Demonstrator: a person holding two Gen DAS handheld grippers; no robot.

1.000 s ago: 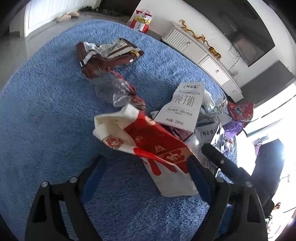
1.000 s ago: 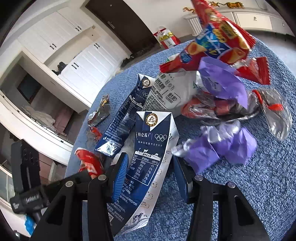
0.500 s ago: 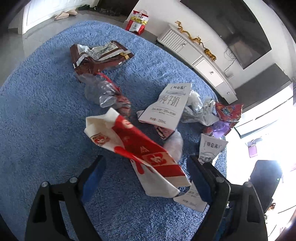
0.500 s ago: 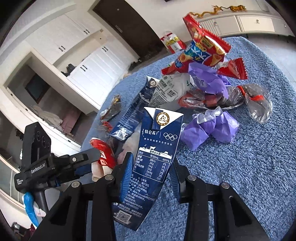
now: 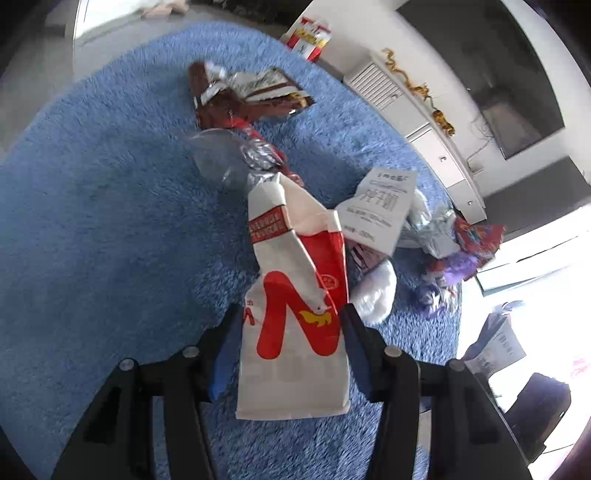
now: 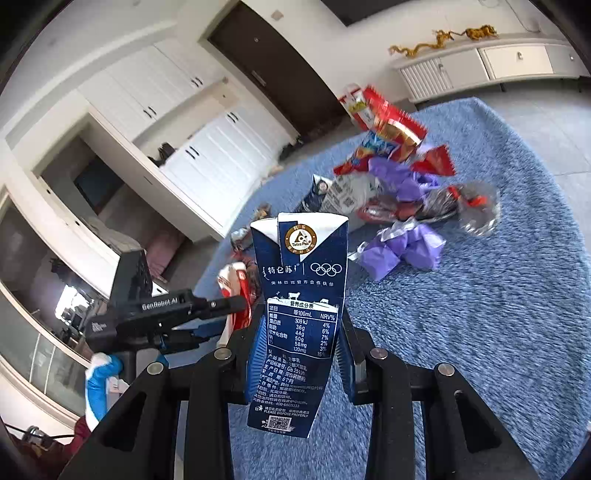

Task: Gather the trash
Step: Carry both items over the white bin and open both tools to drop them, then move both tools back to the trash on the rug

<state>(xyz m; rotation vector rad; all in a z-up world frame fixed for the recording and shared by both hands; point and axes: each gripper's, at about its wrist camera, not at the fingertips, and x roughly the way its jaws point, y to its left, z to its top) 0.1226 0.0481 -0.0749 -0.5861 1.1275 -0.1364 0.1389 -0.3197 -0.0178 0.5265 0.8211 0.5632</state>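
My left gripper (image 5: pixel 290 321) is shut on a red and white carton (image 5: pixel 295 302) and holds it above the blue rug (image 5: pixel 92 240). My right gripper (image 6: pixel 301 328) is shut on a dark blue milk carton (image 6: pixel 301 295), upright and lifted off the rug. The left gripper with its red and white carton (image 6: pixel 232 291) also shows in the right wrist view, to the left of the blue carton. Loose trash lies on the rug: a white milk carton (image 5: pixel 380 206), a brown wrapper (image 5: pixel 243 96), clear plastic (image 5: pixel 225 158), purple wrappers (image 6: pixel 402 247) and a red snack bag (image 6: pixel 391 144).
A white low cabinet (image 5: pixel 413 107) with gold dragon figures stands along the wall beyond the rug. A red and white box (image 5: pixel 308 35) sits on the floor by it. White cupboards (image 6: pixel 221 155) and a dark door (image 6: pixel 266 70) are across the room.
My left gripper has closed on the red and white carton and turned it upright. My right gripper has lifted the blue carton higher, away from the trash pile.
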